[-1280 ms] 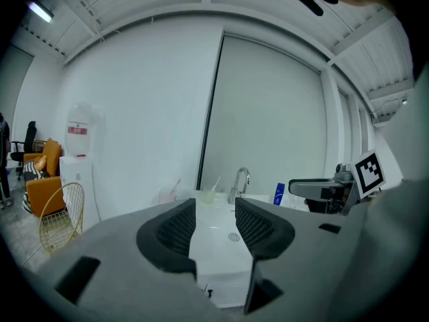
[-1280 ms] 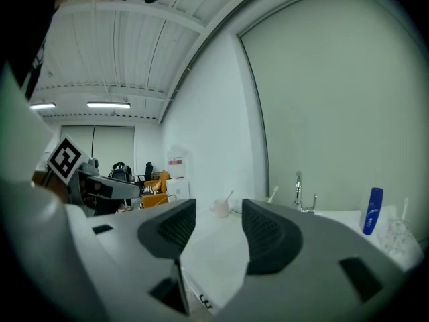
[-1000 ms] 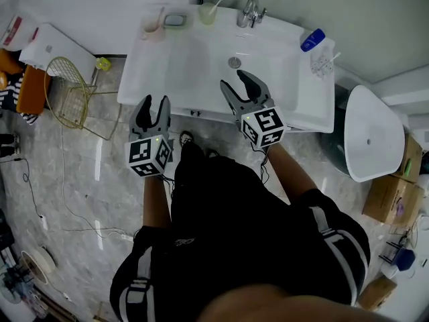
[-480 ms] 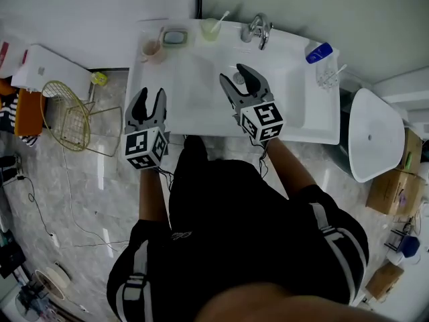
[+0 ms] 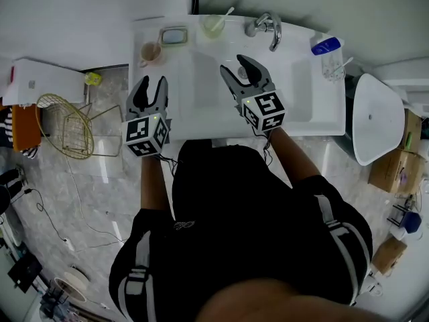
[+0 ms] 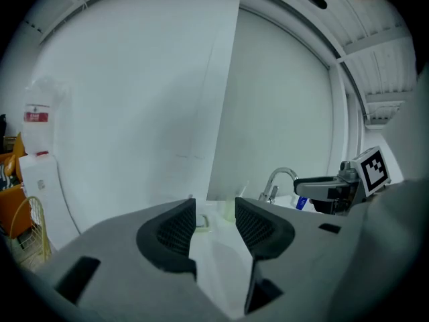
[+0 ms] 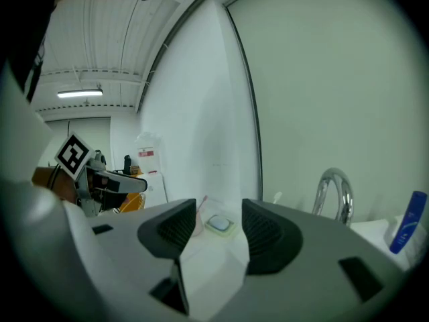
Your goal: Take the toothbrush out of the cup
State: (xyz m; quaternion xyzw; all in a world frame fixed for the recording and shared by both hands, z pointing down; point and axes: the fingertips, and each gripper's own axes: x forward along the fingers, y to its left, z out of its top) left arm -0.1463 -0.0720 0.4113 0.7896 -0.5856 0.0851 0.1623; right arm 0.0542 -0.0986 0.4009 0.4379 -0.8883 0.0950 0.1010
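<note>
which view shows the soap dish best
The head view: the soap dish is seen whole from above, nothing in front. The right gripper view shows it small, far off between the open fingers. The left gripper view shows only an edge beside one finger.

Even, bright light is cast from above; a ceiling lamp (image 7: pixel 79 94) is seen. Glare is reflected off the floor (image 5: pixel 100 170). Gripper views are fisheye-bent, dark-cornered, blurred up close.

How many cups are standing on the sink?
3: a pink cup at the left edge of the sink, a green cup beside the tap, and a clear cup at the right edge. None seems hidden.
</note>
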